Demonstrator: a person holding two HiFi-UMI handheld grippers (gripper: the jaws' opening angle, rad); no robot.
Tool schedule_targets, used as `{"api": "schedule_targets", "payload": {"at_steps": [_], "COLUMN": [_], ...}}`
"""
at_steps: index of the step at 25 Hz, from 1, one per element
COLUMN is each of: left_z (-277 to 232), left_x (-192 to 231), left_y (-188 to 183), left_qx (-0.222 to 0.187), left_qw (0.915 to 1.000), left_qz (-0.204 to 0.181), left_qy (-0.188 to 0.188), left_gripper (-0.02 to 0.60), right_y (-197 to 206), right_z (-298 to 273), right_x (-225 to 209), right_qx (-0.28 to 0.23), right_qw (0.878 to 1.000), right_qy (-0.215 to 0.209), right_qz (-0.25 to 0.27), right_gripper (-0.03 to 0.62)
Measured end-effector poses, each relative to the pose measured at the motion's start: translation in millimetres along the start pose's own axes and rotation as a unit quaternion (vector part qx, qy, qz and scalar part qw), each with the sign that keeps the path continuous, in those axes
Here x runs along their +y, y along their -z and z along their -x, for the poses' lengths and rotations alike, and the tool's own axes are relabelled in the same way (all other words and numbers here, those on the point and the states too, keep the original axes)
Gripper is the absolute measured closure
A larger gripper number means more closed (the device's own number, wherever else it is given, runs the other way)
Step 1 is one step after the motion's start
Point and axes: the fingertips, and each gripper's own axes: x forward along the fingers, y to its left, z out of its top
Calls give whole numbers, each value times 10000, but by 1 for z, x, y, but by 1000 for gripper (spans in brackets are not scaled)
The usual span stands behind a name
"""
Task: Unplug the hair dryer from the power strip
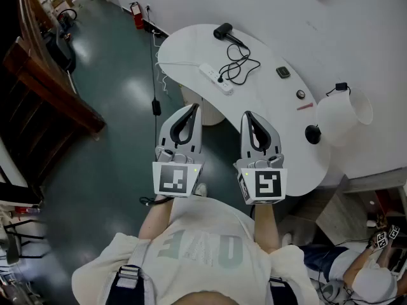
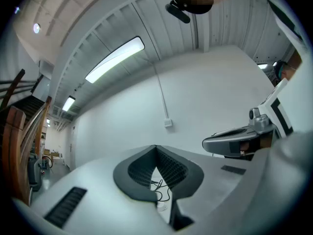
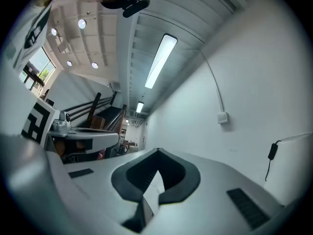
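Note:
A black hair dryer [image 1: 224,32] lies at the far end of a white curved table [image 1: 191,43]. Its black cord [image 1: 239,65] coils down to a plug [image 1: 220,79] seated in a white power strip [image 1: 216,79]. My left gripper [image 1: 193,108] and right gripper [image 1: 247,115] hang side by side short of the table's near edge, both shut and empty, well back from the strip. In the left gripper view the cord [image 2: 160,186] and strip [image 2: 162,204] show through the slit under the closed tips [image 2: 156,147]. The right gripper view shows closed tips [image 3: 157,152] and a white wall.
On the table to the right lie a small dark square device [image 1: 283,72], a round black knob [image 1: 301,94], a red pen [image 1: 305,107] and a black ball-like thing [image 1: 312,134]. A white lamp shade [image 1: 343,116] stands at the right edge. A wooden stair rail [image 1: 44,88] runs at left.

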Motion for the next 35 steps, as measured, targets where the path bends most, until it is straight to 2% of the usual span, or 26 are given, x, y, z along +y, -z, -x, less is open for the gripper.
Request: {"api": "schedule_targets", "payload": {"at_steps": [7, 12, 19, 29, 35], "left_z": [-4, -10, -27, -93, -169], "left_x": [14, 31, 58, 72, 78], "left_y": [6, 10, 22, 45, 60], "left_qx": [30, 44, 87, -26, -65], "left_qw": [9999, 9999, 9999, 9994, 9993], "left_qz": [3, 64, 122, 263, 177], "left_qy": [-96, -148, 53, 220, 321], "left_gripper": [577, 577, 577, 577, 577], "right_y": [5, 10, 20, 35, 37], "right_z": [-14, -31, -56, -117, -184], "right_x": [-3, -1, -3, -43, -74], "right_qx": [79, 116, 269, 455, 388], "right_qw": [9999, 9998, 9995, 9989, 9983], "right_qy": [20, -64, -122, -80, -433], "right_qz": [91, -122, -68, 12, 98], "right_gripper": [591, 591, 591, 591, 591]}}
